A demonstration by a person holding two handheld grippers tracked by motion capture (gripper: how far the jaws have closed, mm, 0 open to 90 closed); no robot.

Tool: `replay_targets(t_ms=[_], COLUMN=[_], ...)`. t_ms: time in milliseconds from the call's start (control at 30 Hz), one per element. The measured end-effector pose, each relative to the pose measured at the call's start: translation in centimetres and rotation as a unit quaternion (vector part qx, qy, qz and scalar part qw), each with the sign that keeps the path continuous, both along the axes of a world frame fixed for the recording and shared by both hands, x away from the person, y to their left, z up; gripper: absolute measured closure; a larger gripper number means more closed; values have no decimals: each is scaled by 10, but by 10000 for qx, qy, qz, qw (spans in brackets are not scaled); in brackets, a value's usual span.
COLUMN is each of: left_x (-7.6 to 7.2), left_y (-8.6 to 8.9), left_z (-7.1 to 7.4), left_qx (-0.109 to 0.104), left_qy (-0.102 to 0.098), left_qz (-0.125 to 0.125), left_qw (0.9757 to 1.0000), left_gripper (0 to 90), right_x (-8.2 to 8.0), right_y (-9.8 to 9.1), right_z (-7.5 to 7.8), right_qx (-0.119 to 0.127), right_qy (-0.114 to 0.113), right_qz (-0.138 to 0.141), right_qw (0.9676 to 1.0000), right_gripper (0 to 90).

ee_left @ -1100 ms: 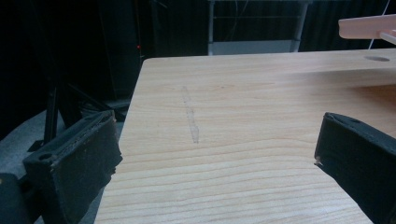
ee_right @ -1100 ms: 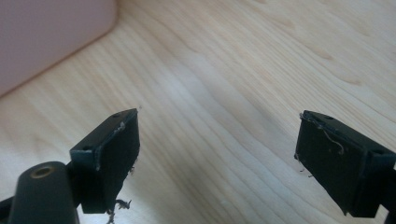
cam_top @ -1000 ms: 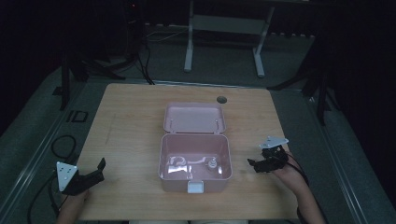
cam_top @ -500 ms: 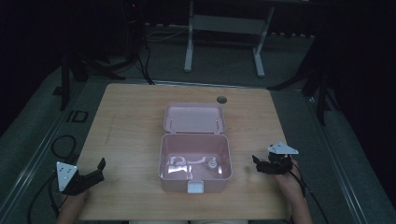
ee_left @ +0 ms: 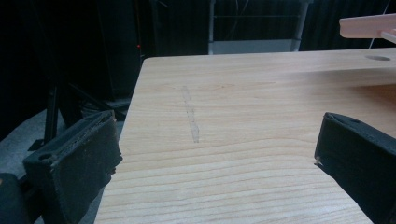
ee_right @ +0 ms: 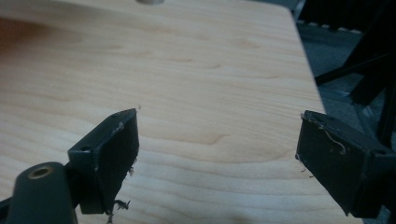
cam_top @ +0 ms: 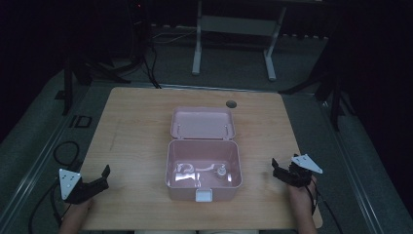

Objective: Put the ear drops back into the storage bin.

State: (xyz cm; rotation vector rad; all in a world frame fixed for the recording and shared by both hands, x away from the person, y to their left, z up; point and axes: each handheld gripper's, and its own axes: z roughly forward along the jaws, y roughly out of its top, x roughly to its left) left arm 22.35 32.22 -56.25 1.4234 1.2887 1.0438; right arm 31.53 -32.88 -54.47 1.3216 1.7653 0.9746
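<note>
Item: open pale pink plastic box with rounded corners, hinged lid folded flat toward the desk's far edge, white front latch facing the near edge. Position: midway between the left and right edges of the light wooden desk, nearer the near edge than the far one. Long axis runs left to right, parallel to the near edge. Contents: small pale or clear pieces on the floor of the tray, too blurred to identify.

Left tongs: near the desk's near-left corner, released, jaws spread wide over bare wood in the left gripper view, grasping nothing; tips point toward the box, which lies to their right and slightly farther in.

Right tongs: near the right edge, just short of the near-right corner, released, jaws apart with bare wood between them in the right gripper view; the box lies to their left.

Governing relation: the box sits between the two tongs, apart from both; the right tongs stand nearer to its short side wall than the left tongs do, so a reach to the tray or lid looks shorter from the right
</note>
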Motion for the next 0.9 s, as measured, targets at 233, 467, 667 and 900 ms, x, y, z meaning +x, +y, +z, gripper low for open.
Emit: replay_targets(t_ms=[233, 467, 667, 900], left_x=[0, 0, 0, 0], left_y=[0, 0, 0, 0], left_z=[0, 0, 0, 0], left_qx=[-3, -5, -7, -18], left_qy=[-5, -9, -11, -20], left_qz=[-12, -16, -15, -19], left_qw=[10000, 10000, 10000, 10000], left_gripper=[4, 4, 4, 4], right_x=[-7, -10, -13, -14], right_y=[-1, -3, -11, -11], right_z=[-2, 0, 3, 3], right_qx=[2, 63, 388, 342], right_qy=[-481, -779, -995, -1042], right_qz=[-181, -151, -245, -235], right_qw=[9987, 9968, 9940, 9937], right_gripper=[128, 128, 128, 128])
